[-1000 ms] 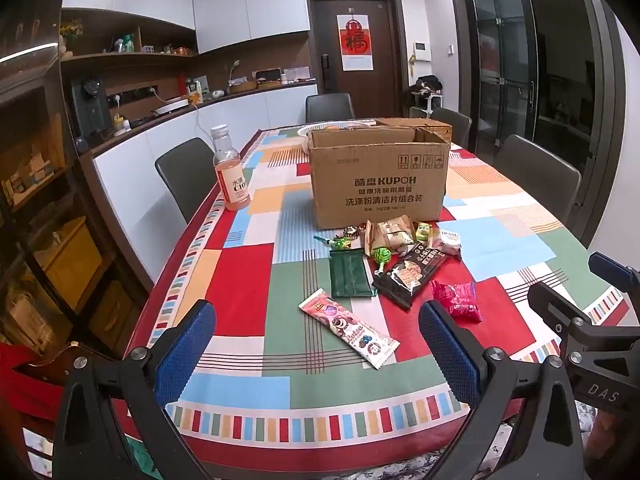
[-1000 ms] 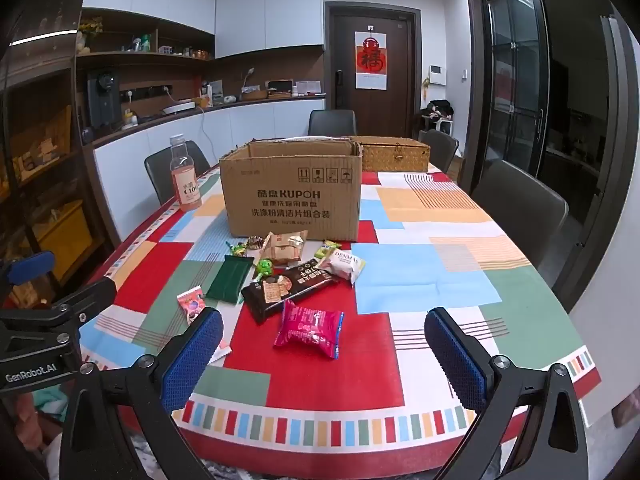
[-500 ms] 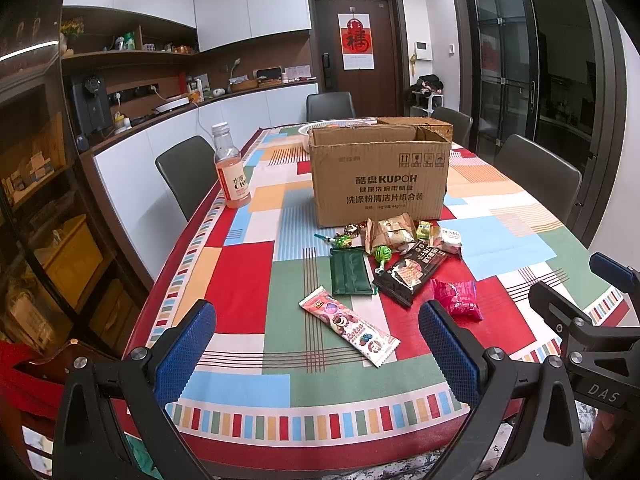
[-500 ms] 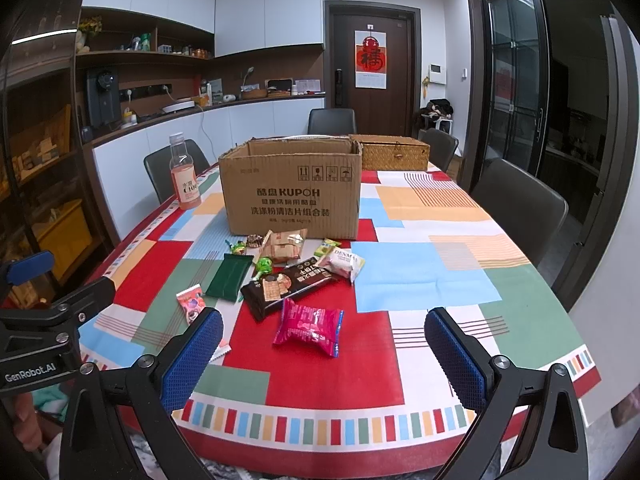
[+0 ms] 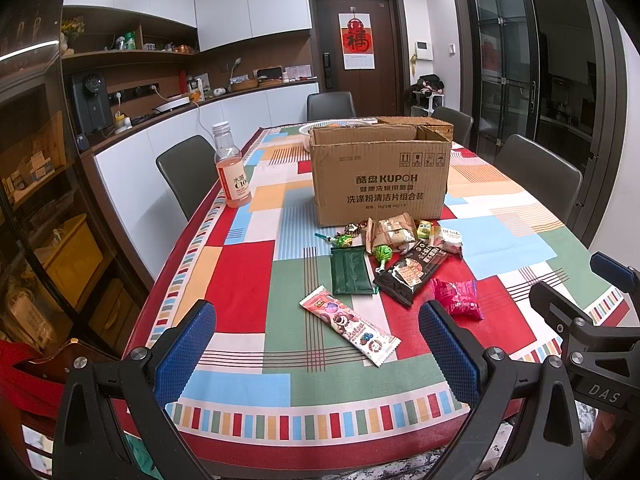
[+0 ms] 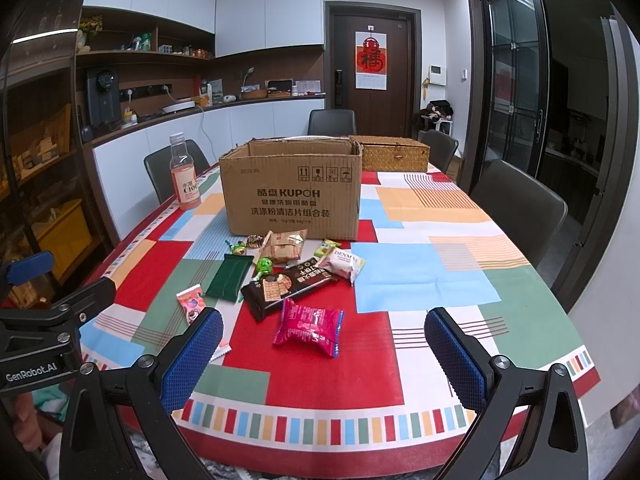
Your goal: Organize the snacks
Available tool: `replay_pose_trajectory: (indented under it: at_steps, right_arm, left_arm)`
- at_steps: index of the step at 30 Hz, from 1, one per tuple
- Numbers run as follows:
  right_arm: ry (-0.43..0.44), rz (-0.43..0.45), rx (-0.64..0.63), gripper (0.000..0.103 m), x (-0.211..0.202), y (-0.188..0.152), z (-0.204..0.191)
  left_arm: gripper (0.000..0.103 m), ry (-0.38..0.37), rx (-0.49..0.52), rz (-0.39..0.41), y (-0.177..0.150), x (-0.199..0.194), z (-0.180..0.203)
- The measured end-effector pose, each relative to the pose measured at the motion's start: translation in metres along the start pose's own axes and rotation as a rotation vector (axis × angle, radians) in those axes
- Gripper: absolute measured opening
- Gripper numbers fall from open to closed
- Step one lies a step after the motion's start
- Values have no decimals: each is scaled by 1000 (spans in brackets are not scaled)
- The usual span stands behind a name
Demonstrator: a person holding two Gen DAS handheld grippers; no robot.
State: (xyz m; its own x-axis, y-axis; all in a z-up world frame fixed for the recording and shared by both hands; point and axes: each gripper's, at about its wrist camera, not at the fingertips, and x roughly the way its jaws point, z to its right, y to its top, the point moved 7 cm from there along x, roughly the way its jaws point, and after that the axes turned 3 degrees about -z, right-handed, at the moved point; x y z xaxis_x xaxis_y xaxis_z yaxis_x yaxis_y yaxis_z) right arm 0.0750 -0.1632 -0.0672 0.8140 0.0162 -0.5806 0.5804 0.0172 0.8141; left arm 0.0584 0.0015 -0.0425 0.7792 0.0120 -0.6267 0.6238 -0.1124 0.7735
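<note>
An open cardboard box (image 5: 380, 178) (image 6: 292, 196) stands mid-table. Several snacks lie in front of it: a long pink bar (image 5: 350, 326), a dark green pouch (image 5: 351, 270) (image 6: 230, 276), a black biscuit pack (image 5: 410, 272) (image 6: 286, 286), a magenta packet (image 5: 458, 298) (image 6: 310, 326), a beige pack (image 5: 390, 232) and a white pack (image 6: 344, 262). My left gripper (image 5: 316, 354) is open and empty over the near table edge, the pink bar lying beyond it. My right gripper (image 6: 322, 352) is open and empty, the magenta packet just beyond it.
A pink drink bottle (image 5: 233, 172) (image 6: 185, 178) stands at the left of the table. A wicker basket (image 6: 390, 154) sits behind the box. Dark chairs (image 6: 520, 208) surround the patchwork tablecloth (image 5: 248, 276). Cabinets line the left wall.
Both grippers have crept slightly closer to the table; the snacks and box have not moved.
</note>
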Motion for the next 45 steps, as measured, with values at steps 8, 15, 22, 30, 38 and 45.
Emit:
replay_pose_trajectory:
  at_steps: [8, 15, 22, 30, 38, 45]
  right_arm:
    - [0, 0, 1, 102, 0, 2, -1]
    - [-1, 0, 1, 102, 0, -1, 1]
    - [0, 0, 1, 102, 1, -1, 1]
    - [-1, -1, 1, 102, 1, -1, 1]
    - [0, -2, 0, 102, 0, 0, 2]
    - [0, -6, 1, 102, 5, -3, 1]
  left_arm:
    - [103, 0, 0, 2, 0, 0, 0]
    - [103, 0, 0, 0, 0, 0, 0]
    - [103, 0, 0, 0, 0, 0, 0]
    - [103, 0, 0, 0, 0, 0, 0]
    - [103, 0, 0, -2, -2, 1, -1]
    - [103, 2, -3, -13, -7, 4, -6]
